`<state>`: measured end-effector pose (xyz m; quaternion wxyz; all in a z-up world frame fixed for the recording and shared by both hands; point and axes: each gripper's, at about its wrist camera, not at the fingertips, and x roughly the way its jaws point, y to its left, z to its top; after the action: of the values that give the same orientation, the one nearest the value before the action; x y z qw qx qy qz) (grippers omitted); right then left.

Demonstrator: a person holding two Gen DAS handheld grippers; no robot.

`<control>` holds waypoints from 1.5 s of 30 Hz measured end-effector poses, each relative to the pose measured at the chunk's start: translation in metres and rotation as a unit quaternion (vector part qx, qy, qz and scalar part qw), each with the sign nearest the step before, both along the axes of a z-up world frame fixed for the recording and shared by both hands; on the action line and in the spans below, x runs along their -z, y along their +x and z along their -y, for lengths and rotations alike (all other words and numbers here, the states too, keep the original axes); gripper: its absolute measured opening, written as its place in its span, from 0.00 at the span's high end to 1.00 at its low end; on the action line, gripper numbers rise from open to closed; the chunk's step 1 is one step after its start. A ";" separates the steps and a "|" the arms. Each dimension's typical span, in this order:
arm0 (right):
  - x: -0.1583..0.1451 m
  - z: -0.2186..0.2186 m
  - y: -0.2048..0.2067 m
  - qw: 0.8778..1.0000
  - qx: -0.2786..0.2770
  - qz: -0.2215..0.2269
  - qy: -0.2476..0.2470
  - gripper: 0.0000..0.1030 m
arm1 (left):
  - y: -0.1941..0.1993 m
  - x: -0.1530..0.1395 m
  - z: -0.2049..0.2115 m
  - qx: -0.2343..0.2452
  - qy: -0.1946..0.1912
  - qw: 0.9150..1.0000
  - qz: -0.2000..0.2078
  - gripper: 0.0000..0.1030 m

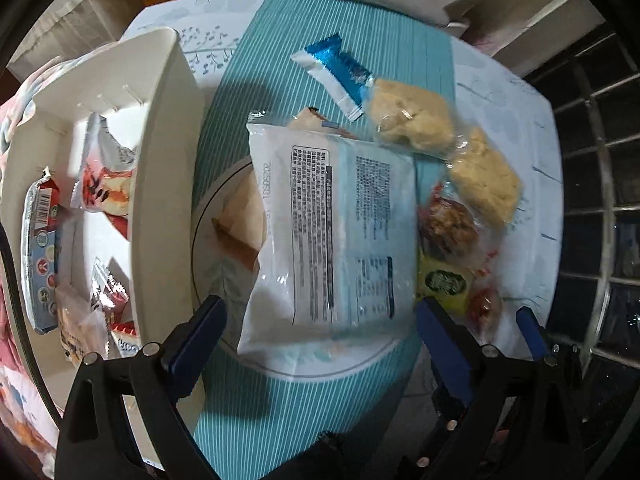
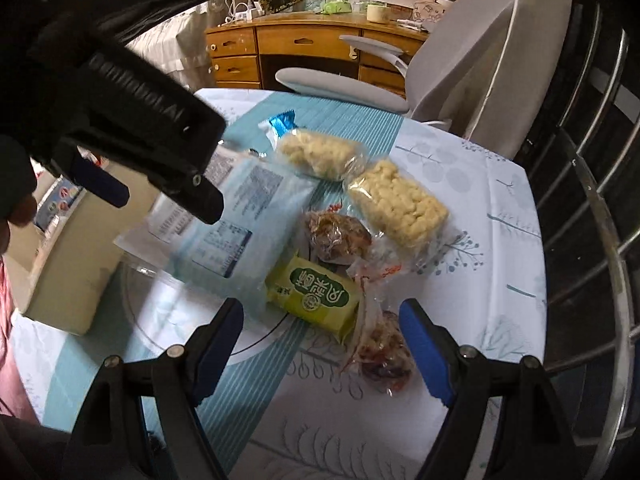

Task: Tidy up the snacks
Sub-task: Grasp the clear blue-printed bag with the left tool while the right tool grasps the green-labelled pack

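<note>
My left gripper (image 1: pixel 320 304) points straight down, open, its blue fingers astride the lower end of a large white and pale-blue snack packet (image 1: pixel 332 224) without touching it. The packet lies printed side up on a white plate (image 1: pixel 320 376). The right wrist view shows that packet (image 2: pixel 248 208) with the left gripper's blue finger (image 2: pixel 102 184) above it. My right gripper (image 2: pixel 320 308) is open over a yellow-green packet (image 2: pixel 316 296) and a red-wrapped snack (image 2: pixel 384 352). Two puffed rice cakes (image 2: pixel 320 152) (image 2: pixel 400 204), a brown cake (image 2: pixel 340 236) and a blue bar (image 1: pixel 336 64) lie nearby.
A white organiser box (image 1: pixel 172 120) with several snacks in it stands left of the plate. A teal striped runner (image 1: pixel 280 40) crosses the patterned tablecloth (image 2: pixel 480 280). Beyond the table are a grey chair (image 2: pixel 460 80) and a wooden desk (image 2: pixel 280 44); a metal railing (image 2: pixel 600 240) runs on the right.
</note>
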<state>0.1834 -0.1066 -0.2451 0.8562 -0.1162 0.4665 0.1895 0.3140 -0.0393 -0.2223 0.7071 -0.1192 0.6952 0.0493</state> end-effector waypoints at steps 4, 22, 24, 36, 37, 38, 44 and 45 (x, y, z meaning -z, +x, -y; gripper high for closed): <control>0.014 -0.001 0.004 1.000 0.000 -0.001 0.006 0.21 | 0.011 0.015 0.006 -0.001 0.017 1.000 -0.016 0.08; 0.044 -0.013 0.011 0.999 0.018 0.041 -0.007 0.22 | 0.037 0.061 0.027 -0.007 0.058 0.997 -0.052 0.04; 0.045 -0.016 0.011 0.999 0.027 0.041 -0.014 0.22 | 0.041 0.062 0.026 -0.006 0.057 0.997 -0.051 0.02; 0.047 -0.021 0.011 0.998 0.065 0.006 -0.008 0.38 | 0.042 0.070 0.030 -0.007 0.032 0.999 -0.041 0.14; 0.047 -0.021 0.011 0.998 0.068 0.003 -0.005 0.39 | 0.041 0.068 0.029 -0.007 0.031 0.999 -0.039 0.16; 0.047 -0.022 0.011 0.998 0.070 0.002 -0.004 0.40 | 0.040 0.066 0.028 -0.007 0.028 0.999 -0.037 0.19; 0.045 -0.024 0.006 0.997 0.072 -0.001 -0.014 0.46 | 0.031 0.050 0.016 -0.015 0.010 0.999 -0.027 0.35; 0.044 -0.026 0.003 0.997 0.071 0.000 -0.022 0.47 | 0.029 0.048 0.014 -0.016 0.007 1.000 -0.025 0.39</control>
<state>0.1864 -0.0806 -0.2894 0.8649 -0.1014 0.4773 0.1178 0.3430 -0.0535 -0.2702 0.6897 -0.1241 0.7100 0.0688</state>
